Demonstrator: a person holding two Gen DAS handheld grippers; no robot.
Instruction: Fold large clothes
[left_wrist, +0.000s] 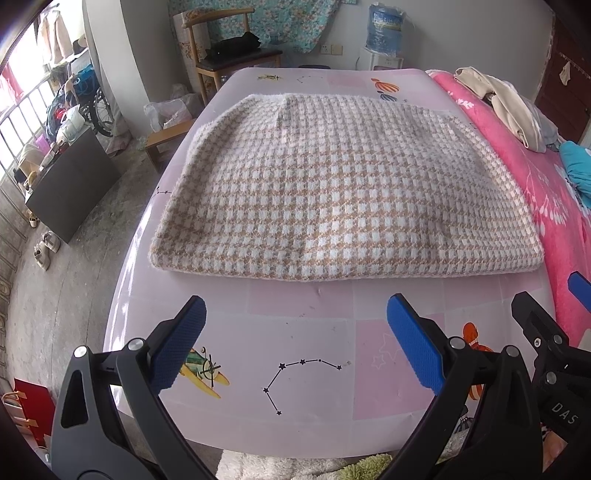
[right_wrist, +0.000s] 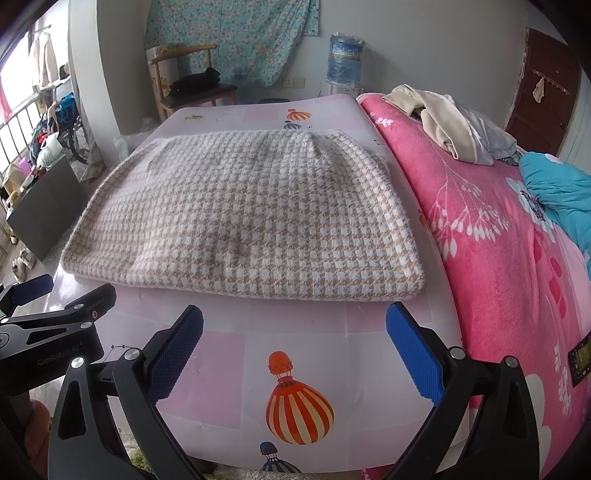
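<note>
Left gripper (left_wrist: 295, 332): black frame, blue ribbed pads (left_wrist: 413, 343), jaws spread wide, nothing between them; hovers over the near edge of the mat. Right gripper (right_wrist: 294, 341): same build, jaws likewise spread and empty, just beside the left one.

Mat (left_wrist: 314, 354): smooth, glossy pink sheet in pale squares, printed with a constellation (left_wrist: 295, 373), a small plane and a striped balloon (right_wrist: 297, 410); covers the left part of the bed.

Sweater (left_wrist: 340, 192): thick fuzzy knit, tan-and-white houndstooth check, folded into a broad flat rectangle with soft rounded edges; lies on the mat, ahead of both grippers and apart from them, its near hem parallel to the mat's near edge.

Blanket (right_wrist: 480, 229): plush bright pink with white leaf and flower print, beside the mat on the right.

Clothes pile (right_wrist: 443, 122): cream and pale grey garments, crumpled, on the far part of the blanket; a teal cloth (right_wrist: 554, 192) lies nearer, at the right edge.

Chair (left_wrist: 229, 51): wooden, beyond the bed's far end, a dark item on its seat.

Water jug (left_wrist: 384, 29): blue, translucent, on a white dispenser by the far wall.

Floral cloth (right_wrist: 240, 37): teal, hung on the wall.
</note>
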